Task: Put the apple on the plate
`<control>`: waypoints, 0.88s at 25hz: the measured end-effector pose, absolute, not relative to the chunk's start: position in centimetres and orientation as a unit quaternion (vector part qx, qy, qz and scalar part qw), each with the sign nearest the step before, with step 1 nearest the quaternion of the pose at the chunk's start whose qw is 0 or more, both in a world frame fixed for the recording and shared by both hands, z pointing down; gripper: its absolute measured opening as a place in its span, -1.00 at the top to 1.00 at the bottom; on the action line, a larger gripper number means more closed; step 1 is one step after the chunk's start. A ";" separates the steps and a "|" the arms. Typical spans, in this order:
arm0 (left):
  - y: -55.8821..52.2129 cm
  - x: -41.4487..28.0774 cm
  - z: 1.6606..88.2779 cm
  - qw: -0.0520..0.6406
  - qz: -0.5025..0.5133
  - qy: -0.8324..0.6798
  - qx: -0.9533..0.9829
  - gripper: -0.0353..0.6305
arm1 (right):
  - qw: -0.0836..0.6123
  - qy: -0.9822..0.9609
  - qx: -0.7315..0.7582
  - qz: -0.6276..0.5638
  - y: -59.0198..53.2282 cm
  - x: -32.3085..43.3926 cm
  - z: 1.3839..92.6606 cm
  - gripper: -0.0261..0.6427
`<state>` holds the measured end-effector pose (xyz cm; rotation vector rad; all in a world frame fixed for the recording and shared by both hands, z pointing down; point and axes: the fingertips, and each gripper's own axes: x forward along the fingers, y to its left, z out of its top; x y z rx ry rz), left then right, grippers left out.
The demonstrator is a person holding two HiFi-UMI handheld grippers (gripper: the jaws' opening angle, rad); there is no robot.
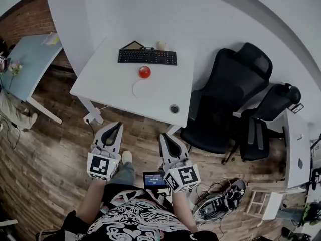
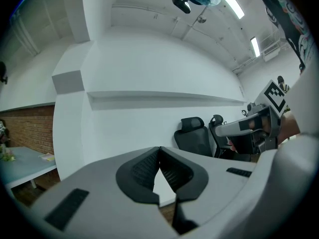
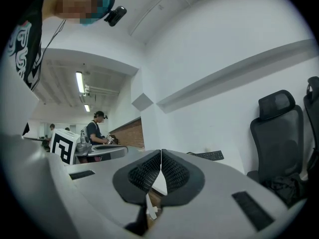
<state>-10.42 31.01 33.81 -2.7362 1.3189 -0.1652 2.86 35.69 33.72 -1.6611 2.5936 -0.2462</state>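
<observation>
White worktop point(image 1: 100, 84) as ref. Black chair point(image 1: 230, 94) off its right end. L gripper point(image 1: 118, 125) and R gripper point(image 1: 163, 135) short of its near edge, over wood floor point(image 1: 60, 149); both w/ fingers pressed together, nothing btwn. Keyboard point(image 1: 147, 57) at worktop's far side. Plate point(image 1: 143, 90) mid-worktop. Red apple point(image 1: 145, 72) on worktop, at plate's far rim.

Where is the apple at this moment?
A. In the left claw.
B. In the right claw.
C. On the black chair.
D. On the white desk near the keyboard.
D: the apple sits on the white desk just before the keyboard; the left claw and right claw are shut and empty.
</observation>
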 end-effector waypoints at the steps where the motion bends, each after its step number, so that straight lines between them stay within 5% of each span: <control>1: 29.5 -10.2 33.7 0.050 -0.044 0.432 -0.899 0.85 | 0.021 0.838 -0.540 -0.079 34.3 2.9 33.8 0.83; 22: 6.6 -11.6 36.4 0.020 -0.080 0.422 -0.903 0.85 | -0.021 0.781 -0.617 -0.090 12.4 5.2 36.2 0.83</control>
